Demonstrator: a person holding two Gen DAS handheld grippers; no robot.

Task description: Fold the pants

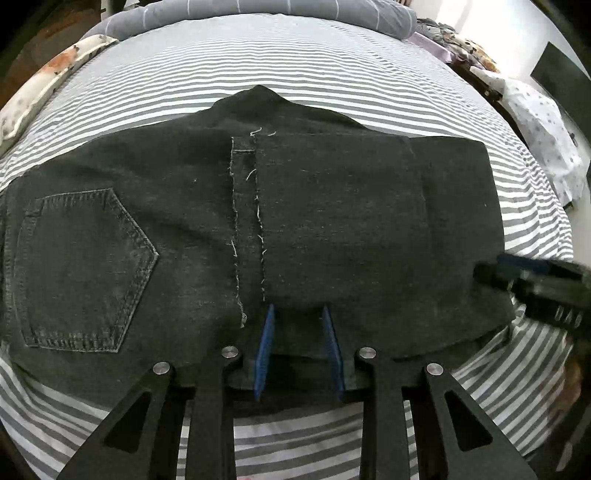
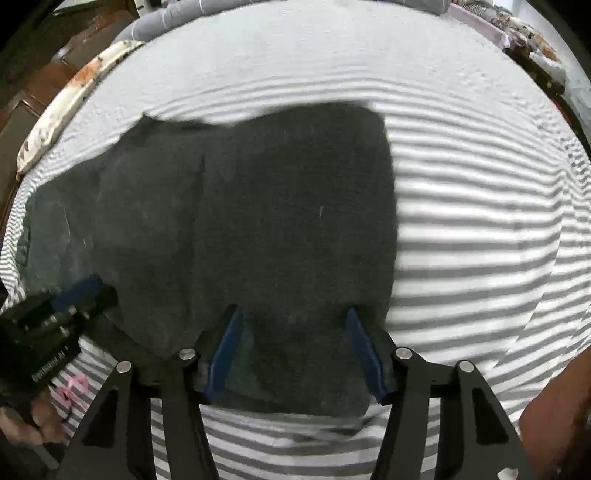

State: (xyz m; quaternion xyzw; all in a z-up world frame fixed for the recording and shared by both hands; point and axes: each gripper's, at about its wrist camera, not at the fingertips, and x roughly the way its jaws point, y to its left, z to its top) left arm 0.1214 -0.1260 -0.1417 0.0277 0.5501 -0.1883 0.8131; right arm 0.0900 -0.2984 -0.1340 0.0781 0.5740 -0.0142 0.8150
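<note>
Black denim pants [image 1: 332, 229] lie folded across a striped bed, with a back pocket [image 1: 81, 266] at the left and a frayed leg hem [image 1: 245, 221] lying over the middle. My left gripper [image 1: 298, 308] points down at the pants' near edge, its blue pads apart and the cloth lying loose under them. In the right wrist view, which is blurred, the pants [image 2: 258, 221] fill the centre. My right gripper [image 2: 293, 310] stands wide open over their near right end. Each gripper shows in the other's view: the right gripper [image 1: 517, 273] and the left gripper [image 2: 74, 295].
The grey-and-white striped sheet [image 1: 295, 66] covers the bed all round. A grey striped duvet [image 1: 295, 11] lies at the far end, a patterned pillow [image 1: 44, 81] at the far left, and floral cloth [image 1: 546, 140] off the right edge. A hand [image 2: 40, 421] holds the left gripper.
</note>
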